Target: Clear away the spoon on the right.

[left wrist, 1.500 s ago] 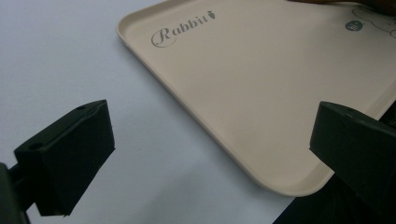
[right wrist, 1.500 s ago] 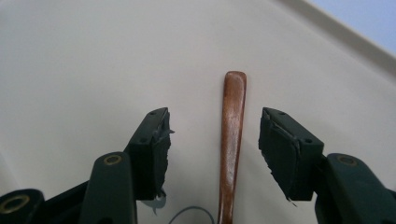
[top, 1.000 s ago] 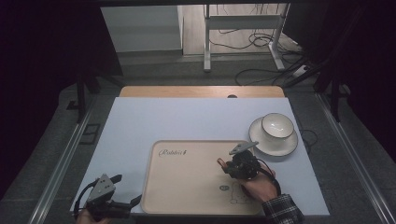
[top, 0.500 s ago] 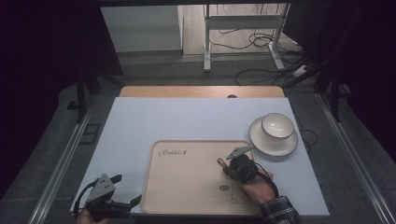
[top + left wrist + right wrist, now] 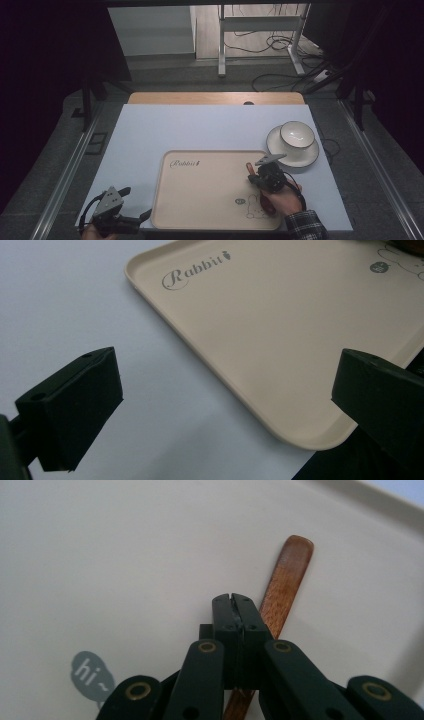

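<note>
Right claw [image 5: 234,599]: its jaws are pressing together, tip against tip, and have just been closing. In the right gripper view they are sitting over a wooden stick, which is passing beneath them. Whether they are pinching the stick or only lying on it I cannot tell.
Right claw in the high view [image 5: 264,175]: it is hovering over the right part of the tray, with the person's hand [image 5: 285,200] and a checked sleeve [image 5: 306,227] coming in from the bottom edge.
Stick [image 5: 282,587]: it is lying flat on the tray floor, brown and slim, with a rounded end pointing away from the claw toward the tray's far rim. In the high view a small piece of it [image 5: 248,167] is peeking out just left of the claw.
Tray [image 5: 200,200]: it is sitting on the counter near the front edge, beige, with the word "Rabbit" printed at its far left and a small rabbit drawing near the right hand.
Left claw [image 5: 220,405]: its jaws are standing wide with nothing between them, hovering at the tray's near left corner. In the high view it [image 5: 132,205] is waiting at the counter's front left.
Counter [image 5: 200,130]: it is carrying a pale blue sheet.
Cup [image 5: 296,135]: it is standing on a saucer [image 5: 280,150] to the right of the tray, near the right claw but apart from it.
</note>
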Available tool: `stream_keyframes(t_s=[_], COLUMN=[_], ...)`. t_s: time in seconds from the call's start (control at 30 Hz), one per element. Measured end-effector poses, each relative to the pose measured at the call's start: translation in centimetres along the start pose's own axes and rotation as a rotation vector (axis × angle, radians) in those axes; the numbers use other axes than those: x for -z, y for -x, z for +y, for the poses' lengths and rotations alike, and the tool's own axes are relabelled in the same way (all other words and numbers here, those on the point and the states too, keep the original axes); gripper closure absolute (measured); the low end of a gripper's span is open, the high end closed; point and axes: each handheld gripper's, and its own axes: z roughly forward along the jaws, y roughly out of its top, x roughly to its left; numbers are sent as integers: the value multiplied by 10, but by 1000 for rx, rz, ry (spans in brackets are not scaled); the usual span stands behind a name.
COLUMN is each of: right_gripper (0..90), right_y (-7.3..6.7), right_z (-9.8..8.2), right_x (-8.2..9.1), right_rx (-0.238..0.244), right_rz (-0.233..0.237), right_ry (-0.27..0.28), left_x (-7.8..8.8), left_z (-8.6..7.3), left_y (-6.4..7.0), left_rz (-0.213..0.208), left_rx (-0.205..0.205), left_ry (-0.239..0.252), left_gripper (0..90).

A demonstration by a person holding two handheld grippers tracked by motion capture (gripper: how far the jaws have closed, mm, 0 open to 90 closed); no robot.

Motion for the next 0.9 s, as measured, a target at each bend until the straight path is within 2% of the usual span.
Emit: stream_keyframes(t_s=[0.33, 0.5, 0.73, 0.9], right_gripper=[898, 898, 898, 883], right_y=[13, 18, 20, 18], right_z=[-4, -7, -8, -7], right_x=[5, 7, 6, 9], right_rx=[-30, -49, -57, -58], right_rz=[-34, -33, -41, -34], right_ry=[5, 12, 10, 33], left_x=[0, 0, 0, 0], left_z=[0, 0, 0, 0], left_y=[0, 0, 0, 0], left_rz=[-2, -2, -2, -2], left_rx=[-3, -4, -3, -4], left_ry=[-1, 0, 0, 0], left_gripper=[0, 0, 0, 0])
